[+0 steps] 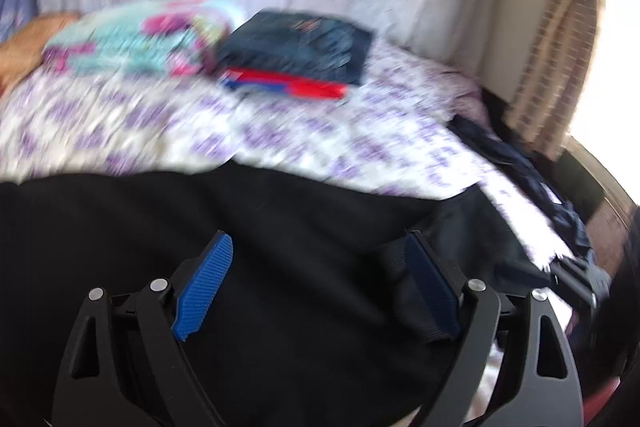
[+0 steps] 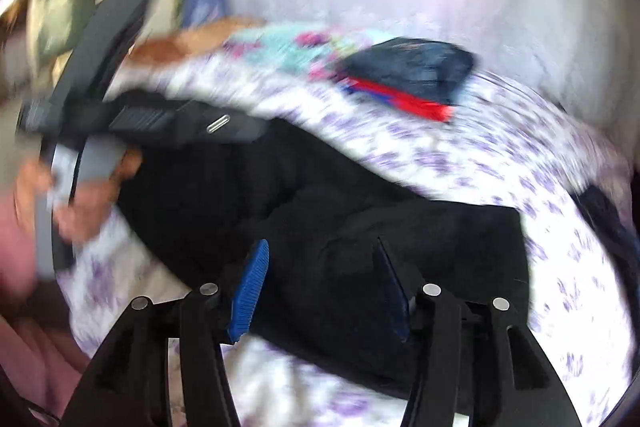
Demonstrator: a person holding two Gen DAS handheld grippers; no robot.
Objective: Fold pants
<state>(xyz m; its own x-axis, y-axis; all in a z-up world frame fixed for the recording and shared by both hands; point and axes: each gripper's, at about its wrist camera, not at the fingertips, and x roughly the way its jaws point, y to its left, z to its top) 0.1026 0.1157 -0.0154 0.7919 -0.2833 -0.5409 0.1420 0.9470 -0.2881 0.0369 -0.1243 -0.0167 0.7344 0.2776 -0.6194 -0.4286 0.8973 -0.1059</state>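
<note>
The purple-flowered bedsheet (image 1: 280, 131) spreads ahead of my tools. The black pants (image 2: 360, 227) lie under both. My left gripper (image 1: 320, 259) gapes wide, my right gripper (image 2: 322, 267) partway open, neither gripping. No writing is legible.

A home bedroom: a bed (image 1: 280, 139) under a white sheet printed with purple flowers, folded clothes (image 1: 296, 47) stacked at its far side, a curtain (image 1: 556, 67) by the bright window at right.
</note>
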